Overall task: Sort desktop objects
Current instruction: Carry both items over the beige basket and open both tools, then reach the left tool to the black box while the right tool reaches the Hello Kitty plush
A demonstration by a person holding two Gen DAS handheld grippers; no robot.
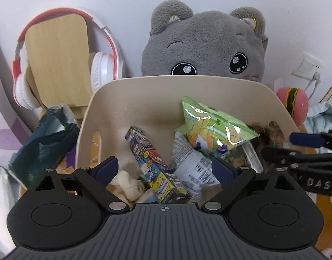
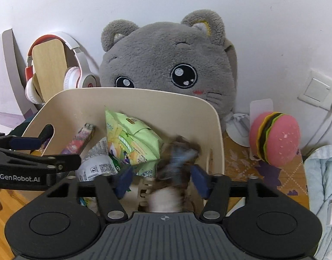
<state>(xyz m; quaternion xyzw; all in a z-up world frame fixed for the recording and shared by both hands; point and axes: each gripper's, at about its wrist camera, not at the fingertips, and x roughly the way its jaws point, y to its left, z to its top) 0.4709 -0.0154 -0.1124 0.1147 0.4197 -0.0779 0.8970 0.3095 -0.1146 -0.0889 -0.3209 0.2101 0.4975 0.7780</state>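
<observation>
A beige basket (image 1: 144,99) (image 2: 144,101) stands in front of both grippers. Inside lie a green snack bag (image 1: 215,125) (image 2: 133,138), a cartoon-printed box (image 1: 148,151), a white barcoded packet (image 1: 194,169) and a cream cloth (image 1: 129,182). My left gripper (image 1: 164,166) hangs over the basket with its jaws wide open; the pads press on nothing. My right gripper (image 2: 162,177) is open over the basket's right side. A blurred brown and blue furry thing (image 2: 176,156) sits between its pads; no grip on it shows.
Behind the basket, a grey plush cat (image 1: 205,43) leans on the white wall. Red and white headphones (image 1: 100,69) hang on a wooden stand at left. A dark green bag (image 1: 46,138) lies left of the basket; a pink burger toy (image 2: 276,138) and pale blue cloth (image 2: 324,184) lie right.
</observation>
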